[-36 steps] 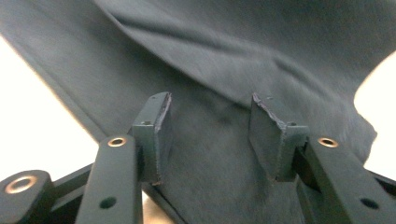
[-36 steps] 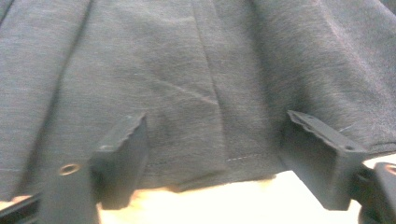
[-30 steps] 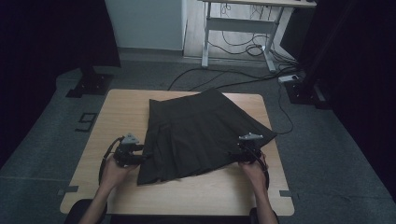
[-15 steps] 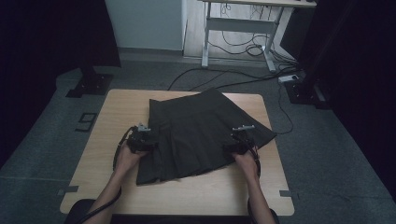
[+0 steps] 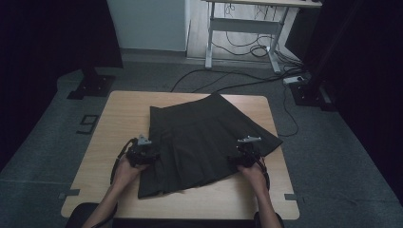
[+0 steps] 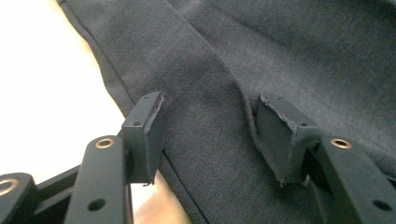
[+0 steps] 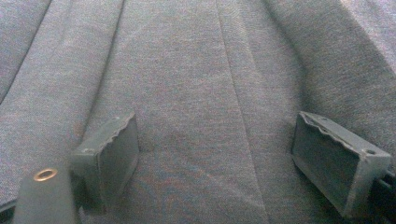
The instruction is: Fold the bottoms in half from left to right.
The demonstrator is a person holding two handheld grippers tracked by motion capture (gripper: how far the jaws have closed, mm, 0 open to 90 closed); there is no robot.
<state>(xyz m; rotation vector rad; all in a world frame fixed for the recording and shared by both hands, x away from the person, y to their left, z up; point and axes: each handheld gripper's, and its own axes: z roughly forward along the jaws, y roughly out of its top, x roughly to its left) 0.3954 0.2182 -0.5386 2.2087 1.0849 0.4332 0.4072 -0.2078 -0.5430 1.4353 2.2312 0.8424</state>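
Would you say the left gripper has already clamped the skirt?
No, the left gripper has its jaws apart, resting on flat skirt cloth.

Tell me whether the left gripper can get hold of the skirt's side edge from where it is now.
Probably yes. The left gripper stands open right over the skirt, one jaw at its side edge beside the bare table, the other on the cloth. Nothing lies between the jaws and the fabric.

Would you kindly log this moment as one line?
item: dark pleated skirt flat on table | left tongs open over its edge | right tongs open on fabric
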